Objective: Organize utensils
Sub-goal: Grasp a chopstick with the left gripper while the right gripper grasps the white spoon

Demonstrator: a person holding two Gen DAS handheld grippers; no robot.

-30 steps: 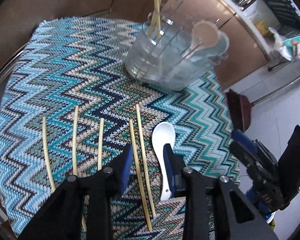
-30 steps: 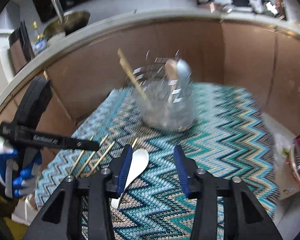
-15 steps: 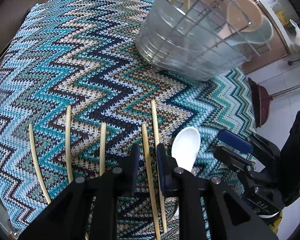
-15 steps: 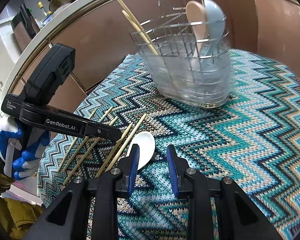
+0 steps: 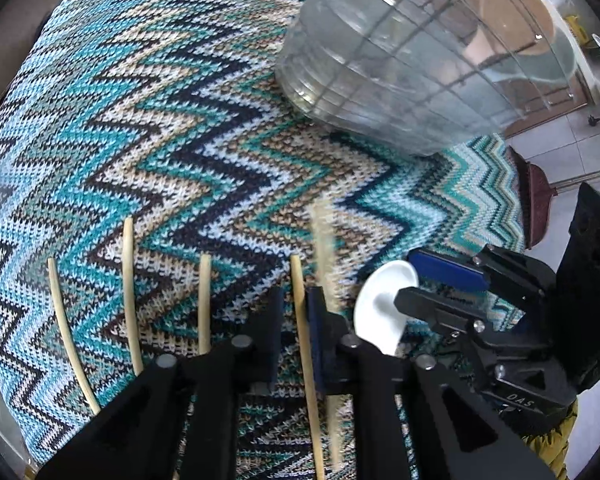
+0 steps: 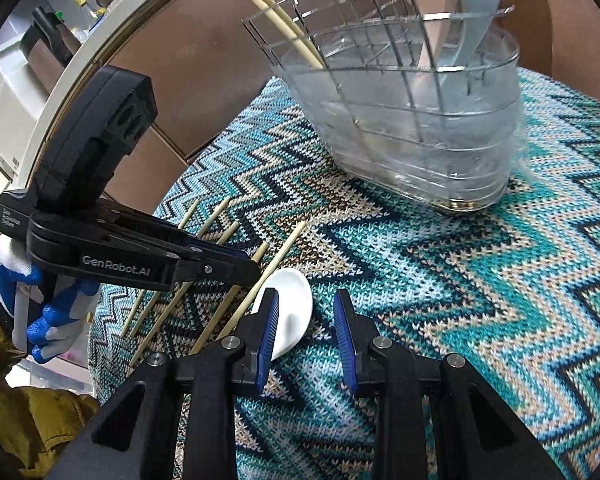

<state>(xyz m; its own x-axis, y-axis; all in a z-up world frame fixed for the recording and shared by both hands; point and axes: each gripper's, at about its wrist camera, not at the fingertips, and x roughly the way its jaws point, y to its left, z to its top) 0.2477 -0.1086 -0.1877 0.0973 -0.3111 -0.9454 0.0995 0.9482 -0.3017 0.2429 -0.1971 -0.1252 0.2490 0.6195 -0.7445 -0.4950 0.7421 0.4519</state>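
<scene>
Just this side of the clear utensil holder (image 5: 404, 64), on the zigzag knitted cloth (image 5: 148, 128) covering the tabletop, five loose chopsticks lie in a row with a white spoon (image 5: 382, 312) at their end, off to one side of the holder. The left gripper (image 5: 296, 336) has its jaws pinched down to a slit on the chopstick (image 5: 303, 328) second from the spoon; its neighbour (image 5: 325, 256), the one next to the spoon, looks blurred and may be getting nudged. I would lift that stick straight up and slowly, so it comes free without dragging the neighbour along.

The right gripper (image 6: 306, 326) hangs narrowly parted over the spoon (image 6: 290, 312), one blue pad across the bowl, gripping nothing yet. It would do better further from the holder, taking the spoon by its handle, since the rounded bowl would likely squirt out.

Two chopsticks and two spoons already stand in the holder, so each piece probably belongs with its own kind there.
</scene>
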